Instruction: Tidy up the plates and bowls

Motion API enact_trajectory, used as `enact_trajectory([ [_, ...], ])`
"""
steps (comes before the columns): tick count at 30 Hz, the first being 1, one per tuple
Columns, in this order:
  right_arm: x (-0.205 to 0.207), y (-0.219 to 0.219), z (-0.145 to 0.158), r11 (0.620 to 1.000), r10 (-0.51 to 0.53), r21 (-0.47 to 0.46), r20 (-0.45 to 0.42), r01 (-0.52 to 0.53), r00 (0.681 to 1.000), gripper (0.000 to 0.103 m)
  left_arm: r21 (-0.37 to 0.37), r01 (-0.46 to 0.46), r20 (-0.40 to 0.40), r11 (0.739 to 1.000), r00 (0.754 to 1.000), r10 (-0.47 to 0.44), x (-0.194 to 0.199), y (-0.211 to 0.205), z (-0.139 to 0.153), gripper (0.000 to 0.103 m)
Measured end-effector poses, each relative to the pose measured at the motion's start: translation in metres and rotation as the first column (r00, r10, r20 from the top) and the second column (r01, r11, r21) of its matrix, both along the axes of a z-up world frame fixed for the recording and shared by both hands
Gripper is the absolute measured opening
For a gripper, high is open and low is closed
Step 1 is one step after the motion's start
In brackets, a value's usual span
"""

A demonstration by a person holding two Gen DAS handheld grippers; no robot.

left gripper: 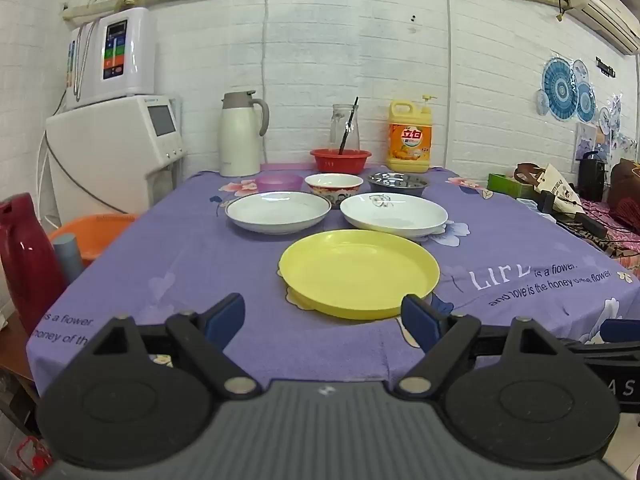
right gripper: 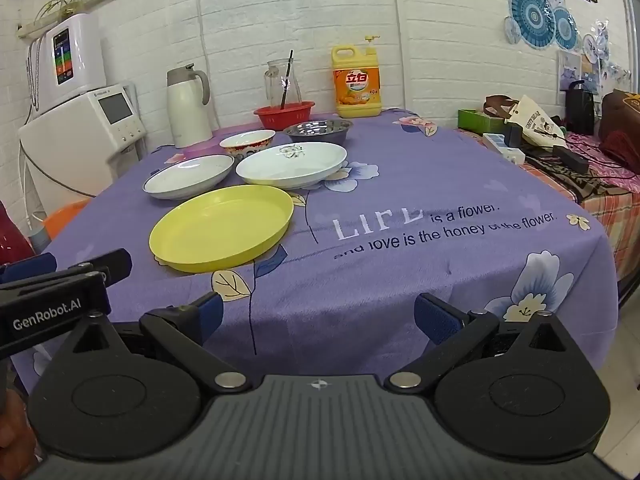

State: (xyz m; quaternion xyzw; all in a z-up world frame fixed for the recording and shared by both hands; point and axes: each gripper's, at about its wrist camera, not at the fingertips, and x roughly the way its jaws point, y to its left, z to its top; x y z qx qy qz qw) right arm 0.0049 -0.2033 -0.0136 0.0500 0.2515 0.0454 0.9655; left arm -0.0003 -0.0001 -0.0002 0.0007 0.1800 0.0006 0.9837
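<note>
Hovering apart-fingered at the near table edge, both claws face the yellow plate.

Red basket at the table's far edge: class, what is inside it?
A dark stick stands in the red basket, leaning against the glass jar behind. The basket's wall hides its floor.

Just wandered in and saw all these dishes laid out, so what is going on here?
A person holds a pair of tongs in each hand, about to tidy the plates and bowls on the purple tablecloth. Nothing is picked up yet: the left tongs and the right tongs are both open and empty at the near edge. The yellow plate lies closest, two white plates sit behind it, then a patterned bowl, a metal bowl and a small purple bowl.
</note>
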Motion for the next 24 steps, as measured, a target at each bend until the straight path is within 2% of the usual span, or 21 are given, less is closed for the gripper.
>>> enact_trajectory([
  [24, -0.0008, 0.0029, -0.0024, 1.0, 0.014, 0.01, -0.007, -0.014, 1.0, 0.103, -0.016, -0.003, -0.01, 1.0, 1.0, 0.002, -0.0002, -0.0003, -0.0023, 0.084],
])
